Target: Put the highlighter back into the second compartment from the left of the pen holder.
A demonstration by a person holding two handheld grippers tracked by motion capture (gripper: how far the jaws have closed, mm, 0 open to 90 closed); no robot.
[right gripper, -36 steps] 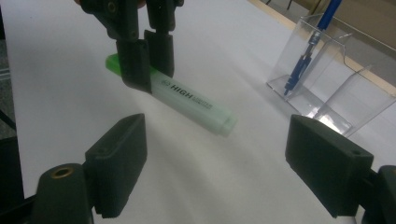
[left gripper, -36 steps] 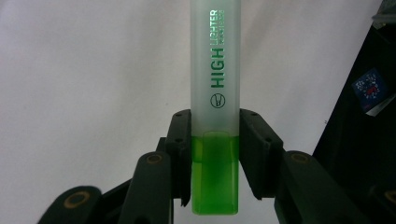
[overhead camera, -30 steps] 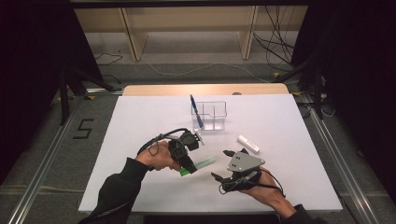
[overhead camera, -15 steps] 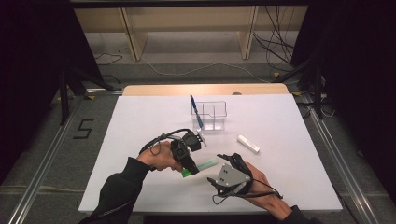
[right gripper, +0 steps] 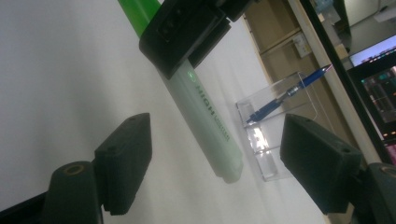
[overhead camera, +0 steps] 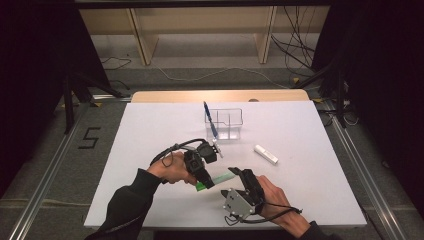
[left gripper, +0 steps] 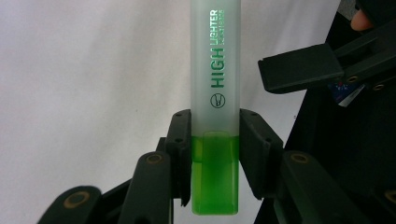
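My left gripper [overhead camera: 205, 183] is shut on the green body of a highlighter [overhead camera: 220, 177], at the table's near middle. In the left gripper view the pads [left gripper: 180, 140] press both sides of the highlighter [left gripper: 215, 70], and its frosted cap points away. My right gripper [overhead camera: 240, 173] stands open around that cap end. In the right gripper view the highlighter [right gripper: 208, 126] lies between my two pads [right gripper: 128, 154] with a gap on each side. The right jaws have just been closing, with the cap between them and untouched.
A clear plastic organizer [overhead camera: 231, 121] stands at the table's middle with a blue pen [overhead camera: 210, 120] leaning in it. A small white stick-shaped object [overhead camera: 266, 154] lies to its right. The white table top [overhead camera: 320, 190] ends close behind my hands.
My right gripper has moved left, up to the highlighter's cap end. The left gripper has stayed put with the highlighter in it.
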